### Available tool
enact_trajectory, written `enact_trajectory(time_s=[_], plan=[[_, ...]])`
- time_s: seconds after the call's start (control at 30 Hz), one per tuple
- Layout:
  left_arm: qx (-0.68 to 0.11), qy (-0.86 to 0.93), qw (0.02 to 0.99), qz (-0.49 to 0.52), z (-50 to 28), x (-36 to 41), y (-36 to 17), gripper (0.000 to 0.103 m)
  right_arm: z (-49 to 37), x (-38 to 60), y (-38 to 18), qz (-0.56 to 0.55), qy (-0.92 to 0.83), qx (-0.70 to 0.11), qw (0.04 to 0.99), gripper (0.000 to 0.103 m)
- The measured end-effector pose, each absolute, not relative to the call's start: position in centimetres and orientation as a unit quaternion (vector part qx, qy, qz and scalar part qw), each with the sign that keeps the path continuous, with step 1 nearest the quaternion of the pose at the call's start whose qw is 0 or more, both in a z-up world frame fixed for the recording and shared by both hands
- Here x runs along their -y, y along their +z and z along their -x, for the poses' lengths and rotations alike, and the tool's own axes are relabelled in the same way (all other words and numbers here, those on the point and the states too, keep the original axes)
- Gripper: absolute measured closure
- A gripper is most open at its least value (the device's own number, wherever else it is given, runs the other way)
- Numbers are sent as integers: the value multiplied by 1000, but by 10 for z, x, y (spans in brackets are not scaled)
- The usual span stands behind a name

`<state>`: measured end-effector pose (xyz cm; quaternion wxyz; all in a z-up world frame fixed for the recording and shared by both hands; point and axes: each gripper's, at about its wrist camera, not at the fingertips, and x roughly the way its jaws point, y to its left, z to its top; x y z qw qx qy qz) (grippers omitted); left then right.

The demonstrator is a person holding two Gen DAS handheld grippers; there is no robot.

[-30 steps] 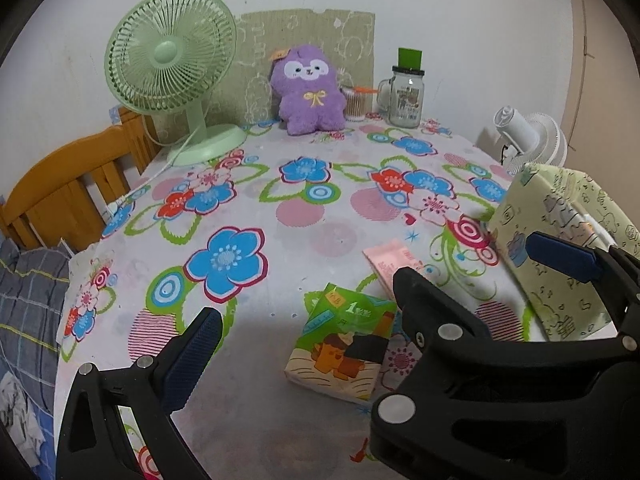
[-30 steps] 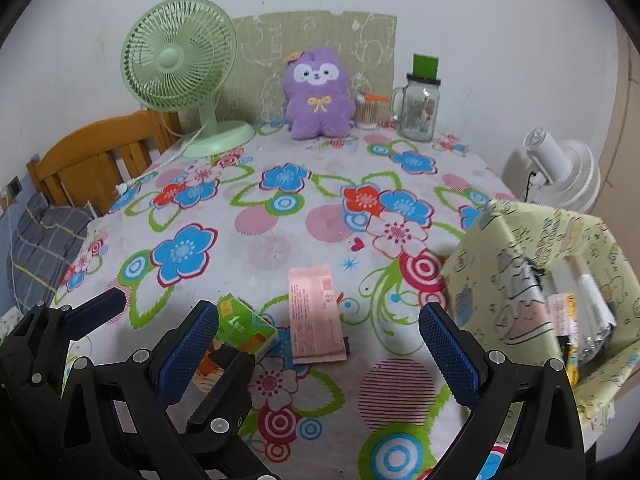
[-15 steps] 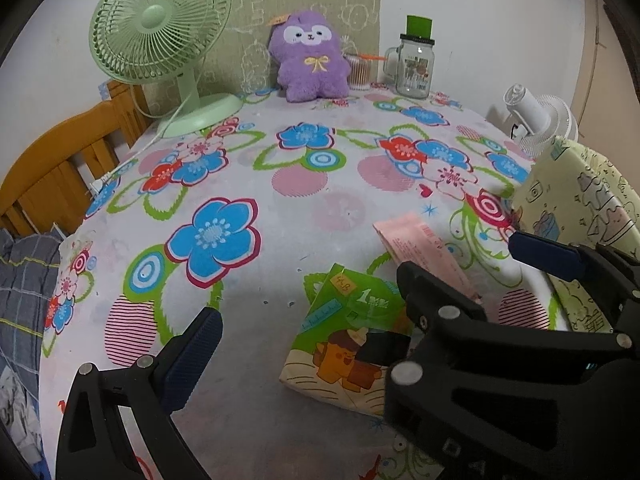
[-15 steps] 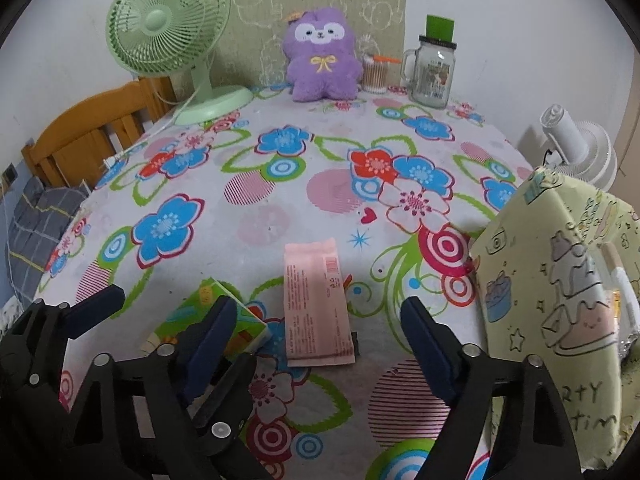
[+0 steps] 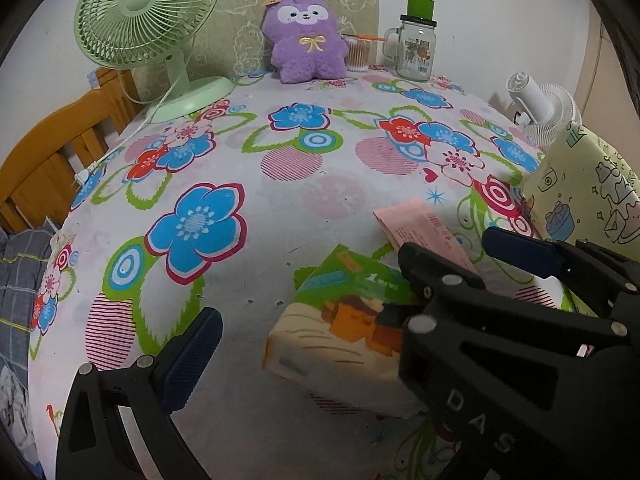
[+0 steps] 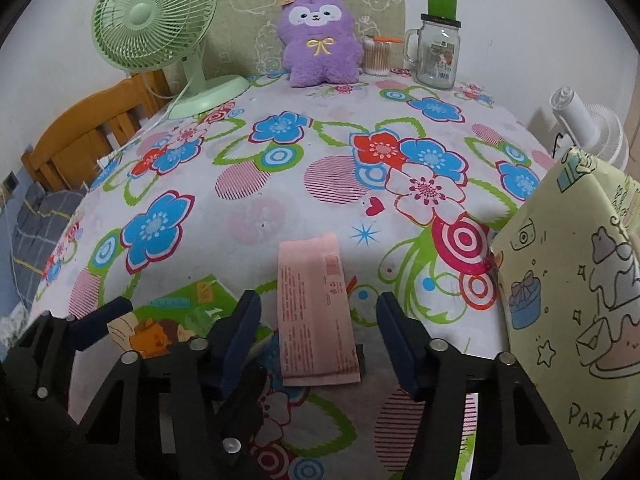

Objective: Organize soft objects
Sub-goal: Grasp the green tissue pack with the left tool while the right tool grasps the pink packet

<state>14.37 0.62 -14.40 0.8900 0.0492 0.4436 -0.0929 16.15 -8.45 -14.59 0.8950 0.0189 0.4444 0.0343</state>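
Jaws of the right tool [image 6: 318,332] have just been closing and now stand half apart on either side of a pink flat packet [image 6: 314,314], which lies on the tabletop [image 6: 248,208] between the blue pads; no pad presses on it yet. The left tool [image 5: 320,332] is spread wide, one blue pad at the lower left of its own view and the other finger to the right, with a green and orange tissue pack [image 5: 352,320] lying flat between them, untouched as far as can be seen. In the right wrist view that tissue pack sits just left of the pink packet, partly behind the left tool's fingers. To the right of both tools, at the tabletop's edge, stands a pale yellow gift bag [image 6: 576,280] with cartoon drawings. Farther back on the flowered tablecloth, against the wall, a purple plush toy [image 6: 318,40] sits upright between a green desk fan [image 6: 156,28] and a glass mug jar [image 6: 436,52].
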Motion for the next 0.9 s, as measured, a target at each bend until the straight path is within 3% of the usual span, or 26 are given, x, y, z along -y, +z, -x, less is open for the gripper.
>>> enact_trajectory(time_s=[0.07,0.17,0.57,0.67,0.8,0.9], plan=[[-446,-93,889,-48,-145,-6,-145,0,-163,85,-146,-23,37,-444,895,47],[-451,-89,887,-49,-147,-6,-148,0,-166,84,-149,-12,30,-451,892,60],[-456,-86,884,-49,-150,-7,-151,2,-164,83,-151,-3,39,-444,895,73],[-454,-97,884,-45,-149,-5,-149,10,-163,84,-149,-4,38,-441,897,78],[-445,-107,888,-45,-145,-3,-145,34,-160,85,-146,-3,37,-438,898,82],[-442,-109,889,-46,-143,-2,-144,42,-158,85,-145,-2,37,-439,898,82]])
